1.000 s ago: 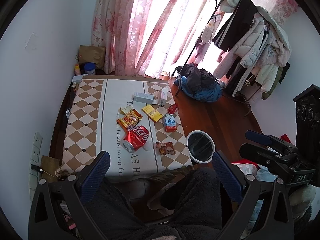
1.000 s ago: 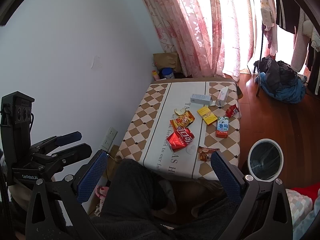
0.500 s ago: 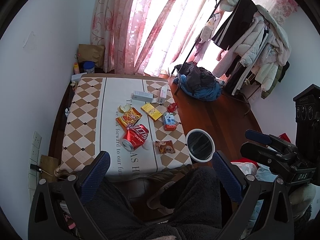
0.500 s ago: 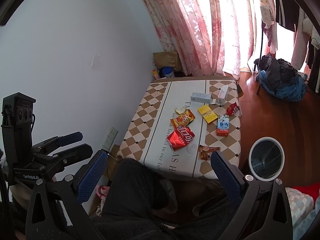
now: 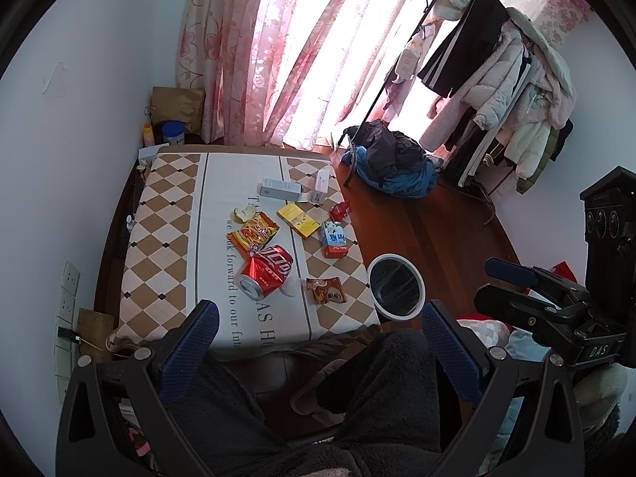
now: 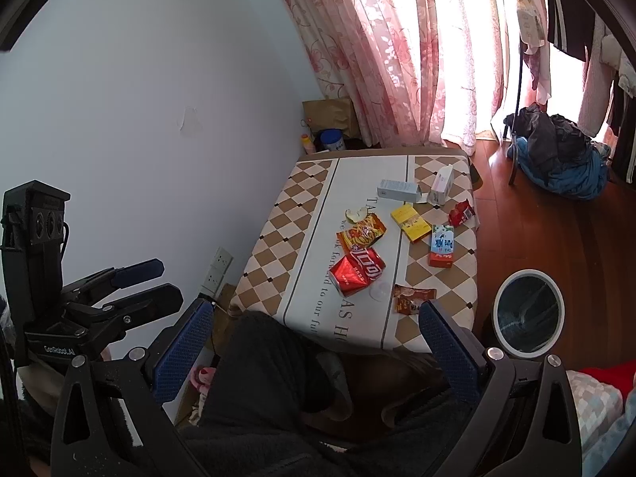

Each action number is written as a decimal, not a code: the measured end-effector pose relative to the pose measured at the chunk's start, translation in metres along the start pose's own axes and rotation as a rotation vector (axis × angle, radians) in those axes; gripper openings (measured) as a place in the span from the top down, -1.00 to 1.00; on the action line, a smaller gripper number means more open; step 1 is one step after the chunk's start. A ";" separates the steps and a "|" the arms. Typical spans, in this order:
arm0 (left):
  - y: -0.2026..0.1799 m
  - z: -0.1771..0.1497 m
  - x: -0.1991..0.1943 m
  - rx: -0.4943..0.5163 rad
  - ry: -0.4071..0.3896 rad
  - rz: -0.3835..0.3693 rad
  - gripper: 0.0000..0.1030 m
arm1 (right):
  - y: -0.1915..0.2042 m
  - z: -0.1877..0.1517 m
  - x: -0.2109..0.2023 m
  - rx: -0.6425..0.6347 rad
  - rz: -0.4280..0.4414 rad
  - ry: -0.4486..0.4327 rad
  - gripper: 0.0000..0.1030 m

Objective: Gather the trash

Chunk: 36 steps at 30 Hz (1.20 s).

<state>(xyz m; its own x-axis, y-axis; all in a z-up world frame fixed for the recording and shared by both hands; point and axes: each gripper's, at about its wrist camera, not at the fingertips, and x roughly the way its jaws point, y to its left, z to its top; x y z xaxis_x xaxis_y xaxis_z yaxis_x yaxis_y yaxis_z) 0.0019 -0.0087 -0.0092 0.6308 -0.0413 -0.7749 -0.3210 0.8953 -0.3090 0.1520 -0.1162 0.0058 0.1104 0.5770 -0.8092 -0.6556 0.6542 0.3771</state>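
Trash lies on a low table with a checkered cloth (image 5: 167, 214) (image 6: 302, 214): a crushed red can (image 5: 267, 271) (image 6: 357, 269), an orange snack bag (image 5: 254, 232) (image 6: 361, 232), a brown wrapper (image 5: 326, 290) (image 6: 413, 299), a milk carton (image 5: 334, 238) (image 6: 442, 245), a yellow packet (image 5: 298, 220) (image 6: 410, 223), a small red wrapper (image 5: 340, 210) (image 6: 462, 212), fruit peel (image 5: 244, 214) and white boxes (image 5: 278, 190) (image 6: 397, 190). A white-rimmed bin (image 5: 396, 287) (image 6: 528, 314) stands on the floor by the table. My left gripper (image 5: 318, 338) and right gripper (image 6: 314, 338) are open and empty, held high above the person's lap.
Dark-trousered legs and slippers (image 5: 318, 393) fill the foreground. A clothes rack (image 5: 497, 79) and a heap of clothes (image 5: 393, 167) stand far right. Pink curtains (image 5: 278, 47) hang behind. A jar and paper bag (image 5: 175, 119) sit in the corner. Wall sockets (image 5: 67, 290) are at left.
Both views have drifted slightly, so the table and bin sit a little lower and further off. Both grippers stay open; nothing on the table has moved.
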 end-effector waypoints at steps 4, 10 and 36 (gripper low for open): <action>0.002 -0.002 0.001 -0.004 0.009 -0.006 -1.00 | -0.002 -0.005 0.001 -0.004 -0.002 0.011 -1.00; 0.004 0.002 0.001 -0.001 0.021 -0.010 -1.00 | -0.003 -0.002 0.001 -0.001 -0.001 0.019 -1.00; 0.004 -0.001 0.003 0.003 0.028 -0.011 -1.00 | 0.000 0.002 0.004 -0.003 0.003 0.036 -1.00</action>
<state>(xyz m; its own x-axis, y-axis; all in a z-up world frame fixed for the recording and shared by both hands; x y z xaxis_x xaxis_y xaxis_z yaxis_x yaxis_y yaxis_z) 0.0021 -0.0058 -0.0128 0.6146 -0.0638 -0.7863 -0.3120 0.8958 -0.3166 0.1536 -0.1132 0.0037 0.0815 0.5615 -0.8234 -0.6583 0.6506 0.3785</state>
